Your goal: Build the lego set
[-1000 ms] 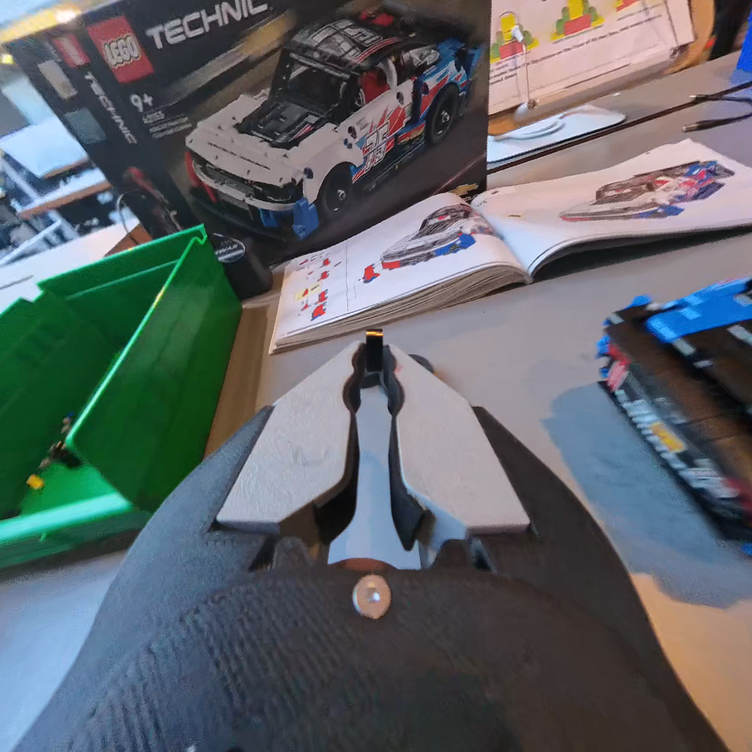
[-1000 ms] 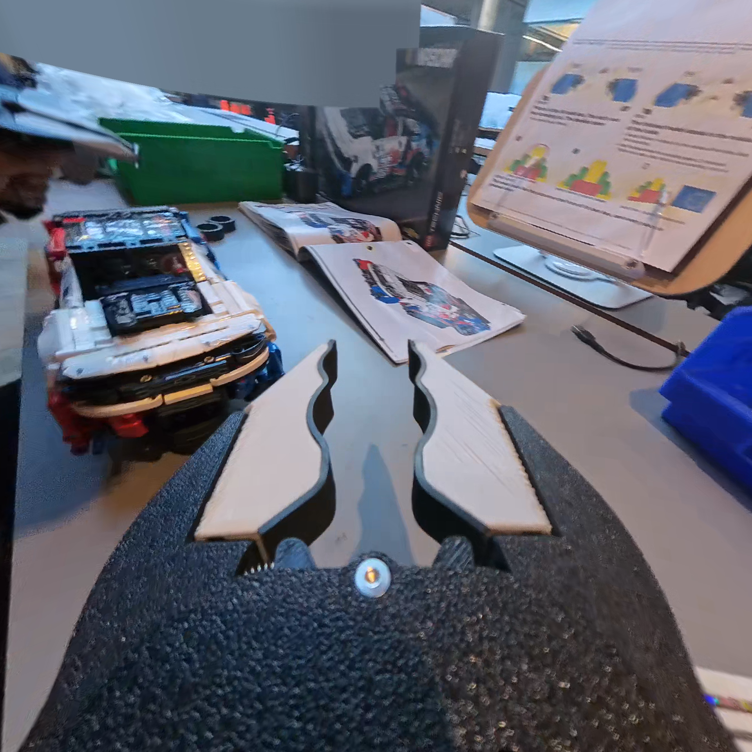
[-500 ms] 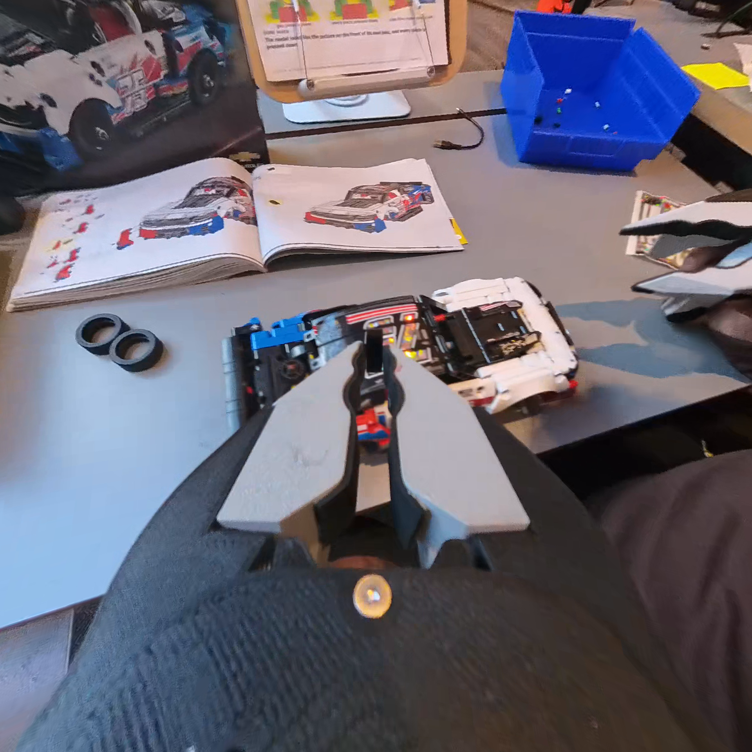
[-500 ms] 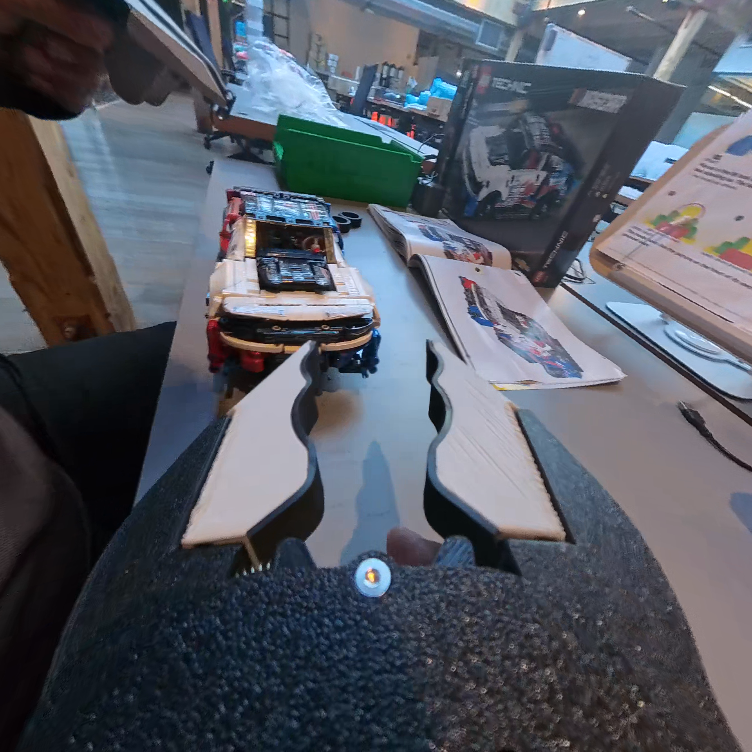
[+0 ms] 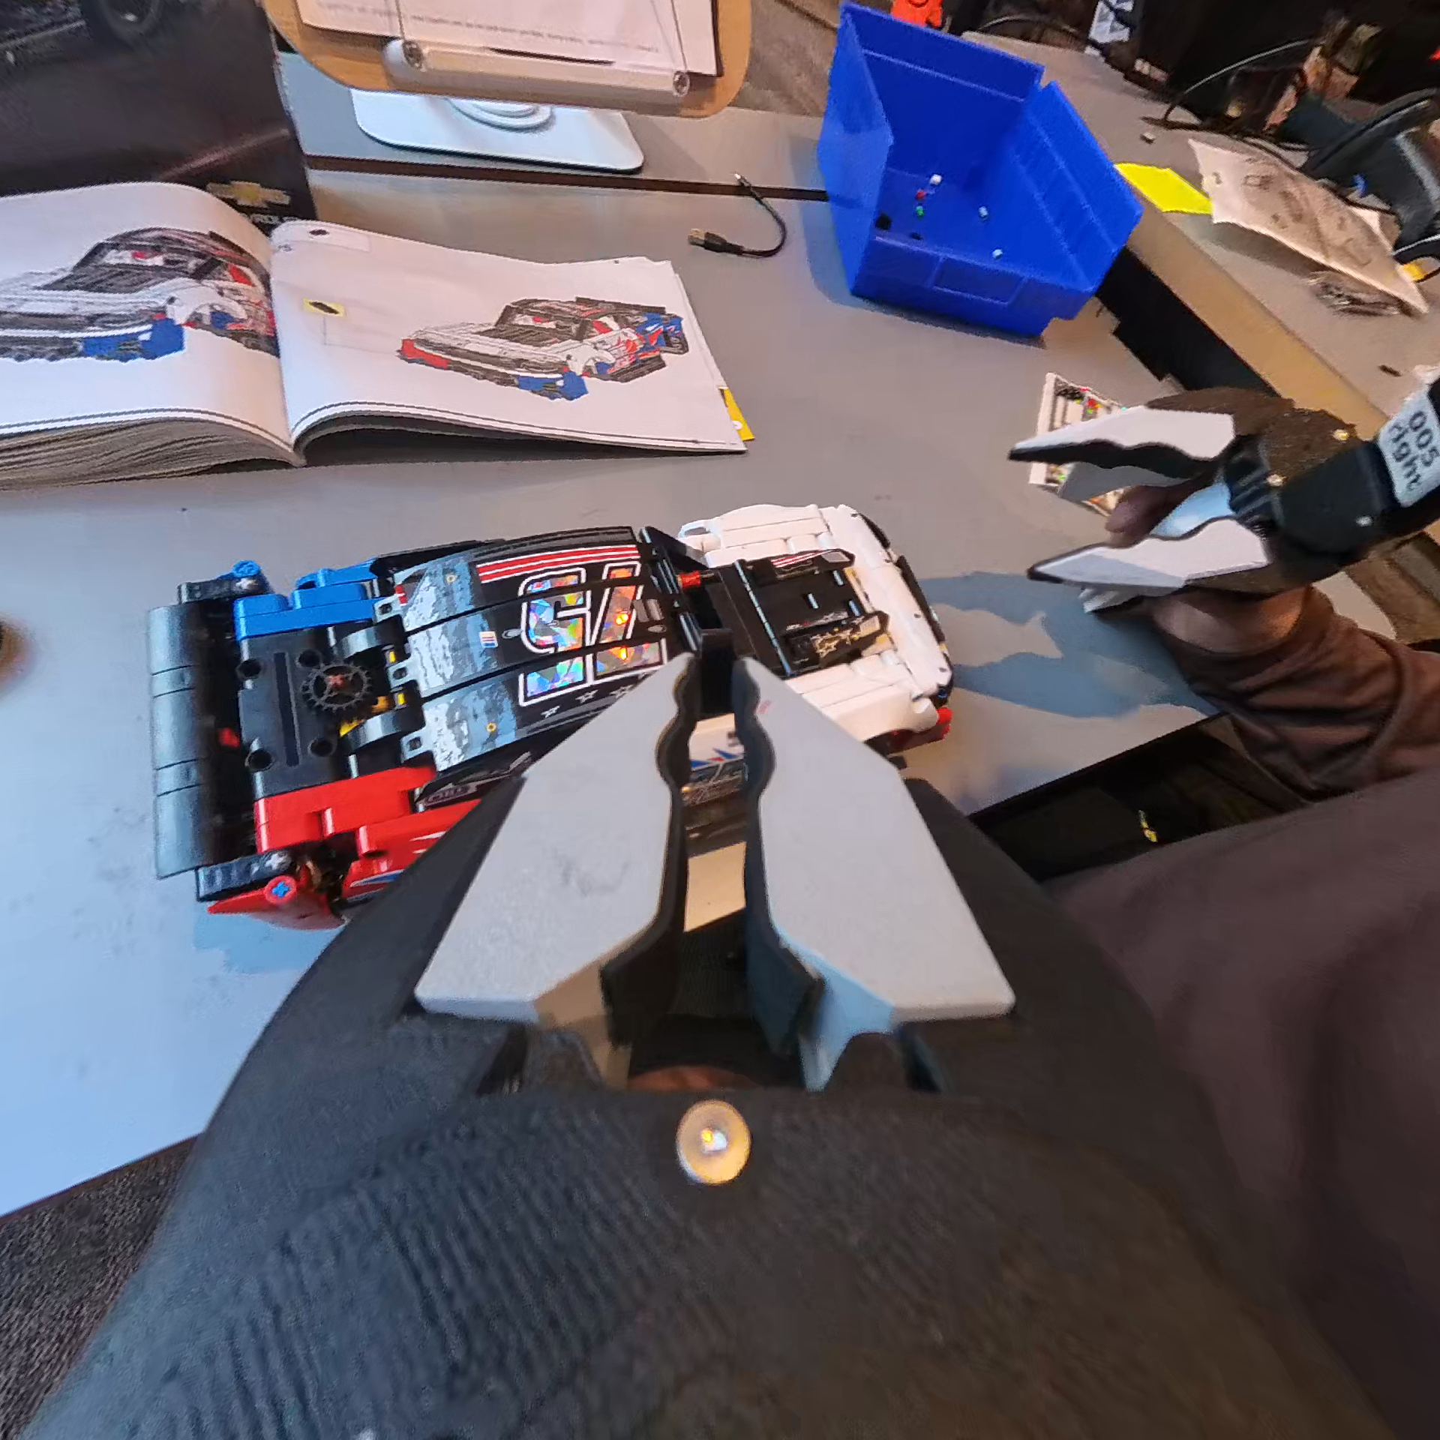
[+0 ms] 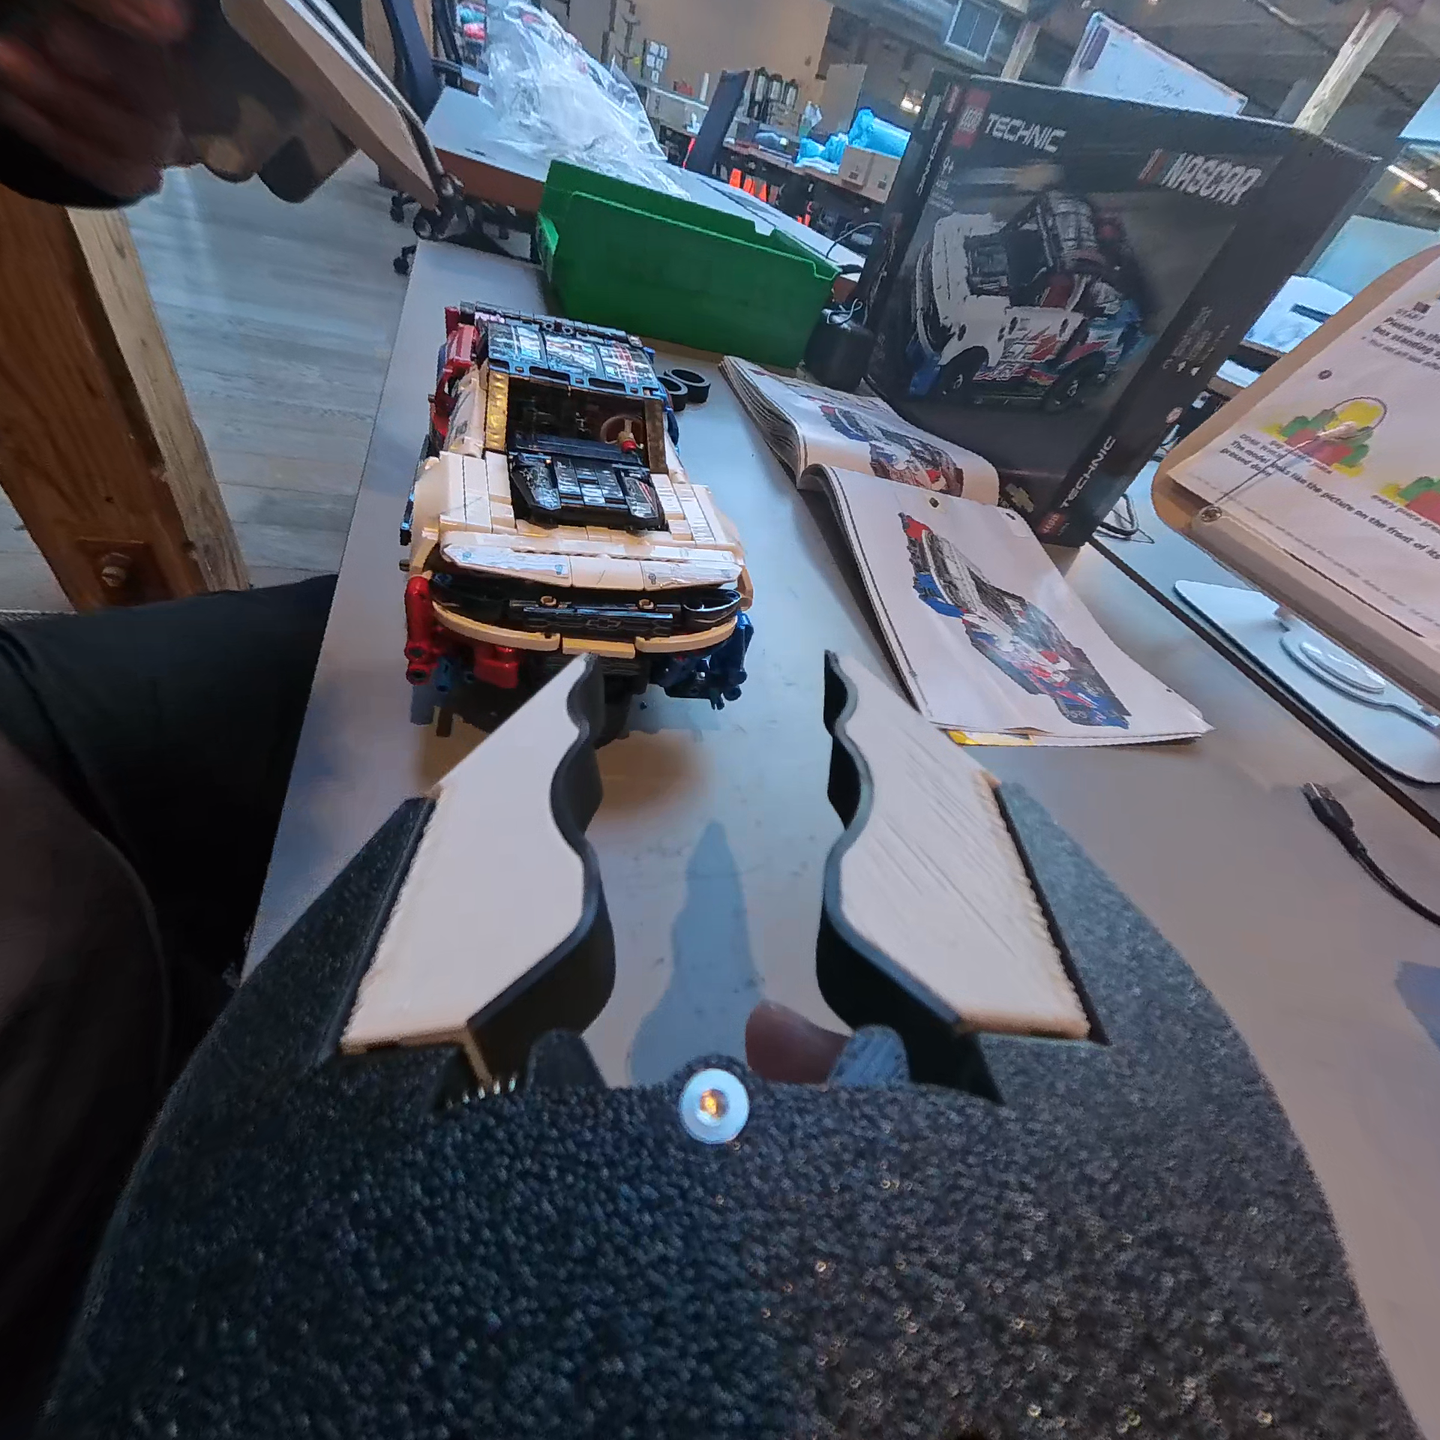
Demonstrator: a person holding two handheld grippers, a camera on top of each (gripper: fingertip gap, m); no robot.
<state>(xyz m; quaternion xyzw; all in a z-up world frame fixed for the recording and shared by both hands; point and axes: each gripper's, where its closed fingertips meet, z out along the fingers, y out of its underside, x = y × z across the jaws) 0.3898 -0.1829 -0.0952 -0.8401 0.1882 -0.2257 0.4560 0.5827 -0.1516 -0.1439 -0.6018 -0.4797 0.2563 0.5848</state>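
The left gripper (image 5: 711, 672) pinches a small black piece (image 5: 712, 662) above the car (image 5: 545, 678), which sits on the tabletop (image 5: 818, 405) beside the open manual (image 5: 499, 351). The right gripper (image 6: 707, 672) hovers spread apart, empty, near the car's nose.
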